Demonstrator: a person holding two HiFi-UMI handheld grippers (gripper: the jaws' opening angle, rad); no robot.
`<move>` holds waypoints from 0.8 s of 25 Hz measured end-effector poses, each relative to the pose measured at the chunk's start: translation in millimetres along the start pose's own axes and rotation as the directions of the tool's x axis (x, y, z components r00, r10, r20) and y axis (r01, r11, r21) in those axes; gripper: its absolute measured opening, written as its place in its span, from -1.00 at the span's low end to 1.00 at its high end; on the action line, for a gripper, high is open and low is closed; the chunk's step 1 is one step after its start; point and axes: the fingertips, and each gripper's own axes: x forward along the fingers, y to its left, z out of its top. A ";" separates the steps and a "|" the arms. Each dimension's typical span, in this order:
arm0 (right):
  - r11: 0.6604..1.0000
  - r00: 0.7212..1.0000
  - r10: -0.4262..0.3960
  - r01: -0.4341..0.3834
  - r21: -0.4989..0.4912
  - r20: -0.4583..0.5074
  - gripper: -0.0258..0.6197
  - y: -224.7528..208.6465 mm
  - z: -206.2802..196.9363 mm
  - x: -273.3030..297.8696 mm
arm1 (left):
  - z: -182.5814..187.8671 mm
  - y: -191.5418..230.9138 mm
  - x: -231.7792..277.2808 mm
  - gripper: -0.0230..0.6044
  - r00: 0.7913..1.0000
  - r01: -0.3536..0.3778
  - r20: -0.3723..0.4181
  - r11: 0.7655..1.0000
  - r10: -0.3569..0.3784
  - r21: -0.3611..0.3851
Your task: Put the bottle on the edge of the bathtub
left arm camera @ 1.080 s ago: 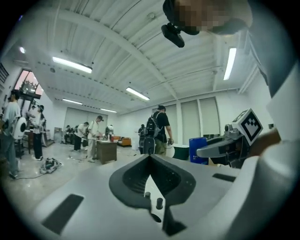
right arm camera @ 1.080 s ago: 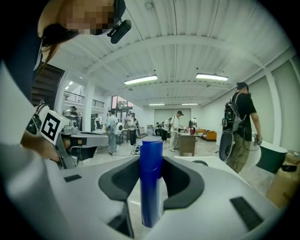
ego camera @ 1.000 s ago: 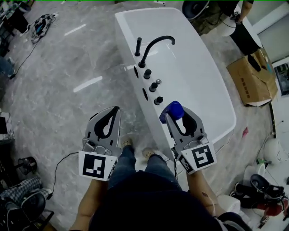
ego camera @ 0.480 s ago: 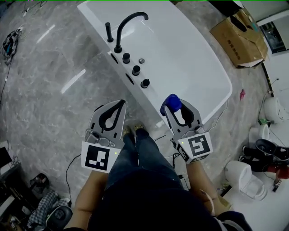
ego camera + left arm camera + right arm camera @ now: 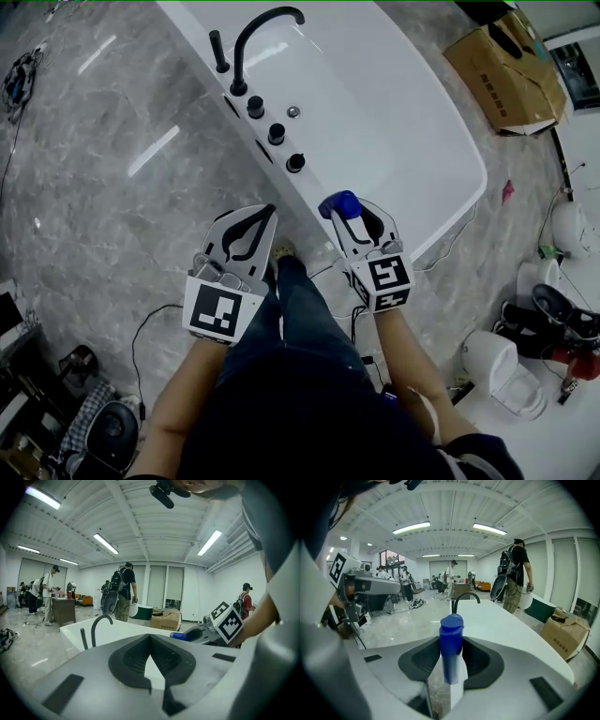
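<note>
A blue-capped bottle (image 5: pixel 339 203) stands upright between the jaws of my right gripper (image 5: pixel 349 211), which is shut on it. It hangs just off the near corner of the white bathtub (image 5: pixel 384 112). In the right gripper view the bottle (image 5: pixel 451 644) fills the middle of the right gripper (image 5: pixel 451 667), with the tub's rim (image 5: pixel 511 620) stretching ahead. My left gripper (image 5: pixel 265 214) is over the floor left of the tub, shut with nothing in it; its tips meet in the left gripper view (image 5: pixel 150 637).
A black faucet (image 5: pixel 253 37) and several black knobs (image 5: pixel 276 133) line the tub's left rim. A cardboard box (image 5: pixel 506 70) lies beyond the tub. White and dark clutter (image 5: pixel 502 370) sits at right, a cable (image 5: pixel 150 323) at left. People stand in the background (image 5: pixel 124 592).
The person has stepped closer to the tub's near end. The right gripper with the bottle now sits beside the tub's near corner. Both grippers kept their states.
</note>
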 end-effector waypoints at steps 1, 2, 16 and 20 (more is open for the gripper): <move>1.000 1.000 0.008 -0.008 -0.004 -0.008 -0.43 -2.2 -5.4 5.7 | -2.7 -3.0 2.2 -0.86 1.000 -0.001 -0.012 1.000 0.001 0.000; 1.000 1.000 0.016 -0.016 -0.009 -0.017 -0.43 -3.9 -10.7 12.3 | -5.2 -5.4 4.2 -0.86 1.000 -0.004 -0.022 1.000 0.004 0.000; 0.994 0.987 0.079 -0.088 -0.065 -0.139 -0.43 -23.4 -67.9 103.7 | -52.4 -11.6 38.0 -0.86 0.985 0.000 -0.171 1.000 -0.003 -0.020; 0.989 0.984 0.099 -0.114 -0.094 -0.145 -0.43 -23.3 -71.4 117.9 | -58.8 -12.5 37.6 -0.86 0.983 -0.013 -0.185 0.999 0.007 -0.031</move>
